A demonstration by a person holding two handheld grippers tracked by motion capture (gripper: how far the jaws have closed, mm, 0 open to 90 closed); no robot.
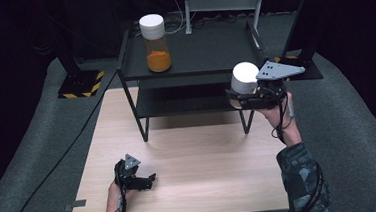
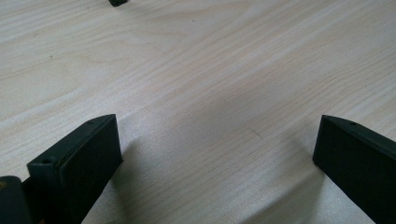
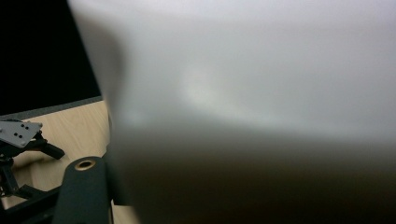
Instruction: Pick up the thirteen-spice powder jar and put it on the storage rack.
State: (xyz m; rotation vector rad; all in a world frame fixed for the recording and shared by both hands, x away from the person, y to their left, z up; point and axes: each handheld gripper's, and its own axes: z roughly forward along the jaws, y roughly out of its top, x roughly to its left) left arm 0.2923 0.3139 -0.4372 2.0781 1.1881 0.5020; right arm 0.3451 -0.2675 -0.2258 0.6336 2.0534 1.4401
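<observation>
At the near left of the worktop (image 1: 204, 150) I am resting my left hand-held gripper (image 1: 148, 180) low over the bare wood, its jaws standing wide apart with nothing between them; in the left gripper view the two black pads (image 2: 88, 158) are framing only wood grain. Farther back, on the left of the top shelf of the black rack (image 1: 207, 54), a clear jar with orange powder (image 1: 155, 43) is standing upright under its white lid. At the right, beside the rack's near right corner, I am holding my right hand-held gripper (image 1: 238, 96) raised above the worktop, jaws clamped on a white-lidded jar (image 1: 244, 78), whose blurred pale side (image 3: 261, 107) is looming close in the right gripper view
</observation>
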